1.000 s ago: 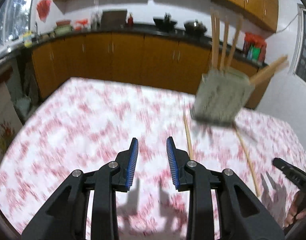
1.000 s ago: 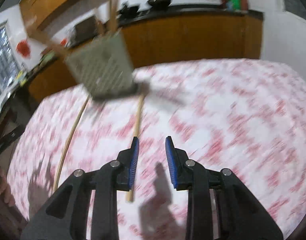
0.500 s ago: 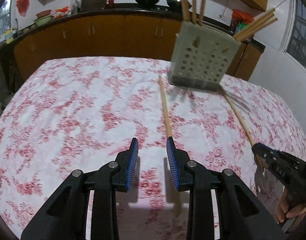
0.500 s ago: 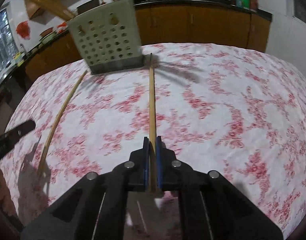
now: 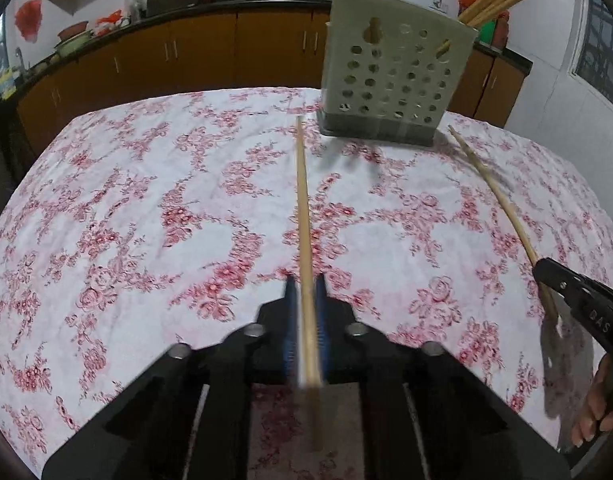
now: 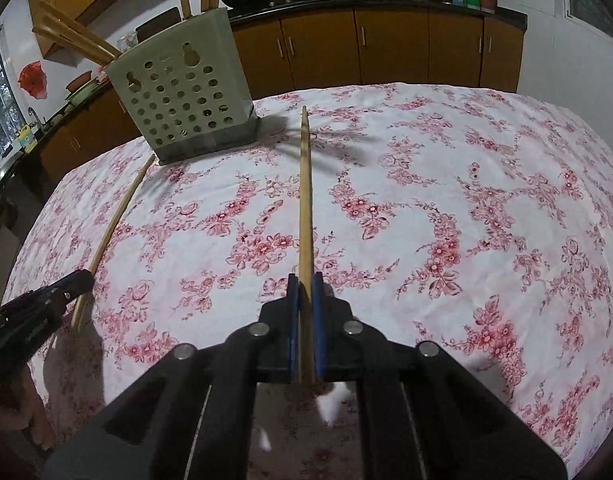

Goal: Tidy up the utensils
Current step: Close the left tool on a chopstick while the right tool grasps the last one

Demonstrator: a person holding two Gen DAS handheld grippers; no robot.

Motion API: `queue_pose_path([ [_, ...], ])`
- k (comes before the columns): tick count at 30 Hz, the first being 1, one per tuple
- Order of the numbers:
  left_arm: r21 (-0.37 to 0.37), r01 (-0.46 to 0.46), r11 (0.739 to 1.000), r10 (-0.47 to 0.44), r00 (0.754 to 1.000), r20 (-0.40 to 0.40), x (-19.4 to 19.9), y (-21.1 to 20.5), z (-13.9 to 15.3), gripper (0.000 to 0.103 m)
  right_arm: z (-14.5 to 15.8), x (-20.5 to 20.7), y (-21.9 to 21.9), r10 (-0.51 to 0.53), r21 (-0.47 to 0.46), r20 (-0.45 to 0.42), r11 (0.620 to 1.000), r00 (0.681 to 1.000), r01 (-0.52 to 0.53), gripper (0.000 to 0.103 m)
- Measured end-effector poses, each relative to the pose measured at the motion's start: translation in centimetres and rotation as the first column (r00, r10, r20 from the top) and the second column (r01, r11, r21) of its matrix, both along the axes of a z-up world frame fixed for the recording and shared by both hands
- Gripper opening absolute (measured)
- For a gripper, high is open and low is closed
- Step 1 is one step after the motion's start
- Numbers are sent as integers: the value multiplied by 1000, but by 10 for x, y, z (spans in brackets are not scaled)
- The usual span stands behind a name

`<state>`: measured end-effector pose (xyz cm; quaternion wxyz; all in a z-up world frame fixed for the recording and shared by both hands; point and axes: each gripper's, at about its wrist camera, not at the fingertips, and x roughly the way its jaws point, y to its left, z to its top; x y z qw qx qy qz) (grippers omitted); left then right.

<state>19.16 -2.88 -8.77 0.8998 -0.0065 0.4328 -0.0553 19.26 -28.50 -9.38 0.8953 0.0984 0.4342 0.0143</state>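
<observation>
A grey perforated utensil holder (image 5: 394, 84) stands at the far side of the table with several wooden chopsticks in it; it also shows in the right wrist view (image 6: 182, 100). My left gripper (image 5: 305, 284) is shut on a wooden chopstick (image 5: 302, 200) that points toward the holder. My right gripper (image 6: 305, 280) is shut on another wooden chopstick (image 6: 305, 184), seen at the right of the left wrist view (image 5: 494, 192). The left gripper's chopstick also shows at the left of the right wrist view (image 6: 114, 220).
The table carries a white cloth with red flowers (image 5: 146, 220). Brown kitchen cabinets (image 5: 194, 48) and a dark counter with pans run behind the table. A white wall (image 5: 562, 92) stands at the right.
My left gripper went from open to shut on its chopstick. My right gripper closed on its chopstick half a second ago and still holds it. Both moved nearer the table.
</observation>
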Motion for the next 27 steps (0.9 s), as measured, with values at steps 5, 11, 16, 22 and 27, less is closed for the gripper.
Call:
queue_pose_path([
  [5, -8, -80, 997, 80, 997, -8, 12, 32, 3, 8, 0, 3, -3, -14, -19, 5, 1000, 1000, 14, 8],
  [11, 2, -99, 995, 99, 995, -1, 20, 59, 3, 8, 0, 10, -1, -5, -53, 8, 999, 1000, 6, 9],
  [16, -5, -96, 995, 96, 995, 4, 19, 60, 2, 8, 0, 13, 0, -2, -58, 4, 998, 1000, 2, 10],
  [22, -43, -97, 994, 97, 995, 1, 18, 64, 2, 8, -1, 14, 0, -2, -57, 4, 998, 1000, 2, 10],
  [27, -47, -98, 994, 98, 995, 1, 18, 63, 2, 8, -1, 14, 0, -2, -56, 4, 998, 1000, 2, 10],
])
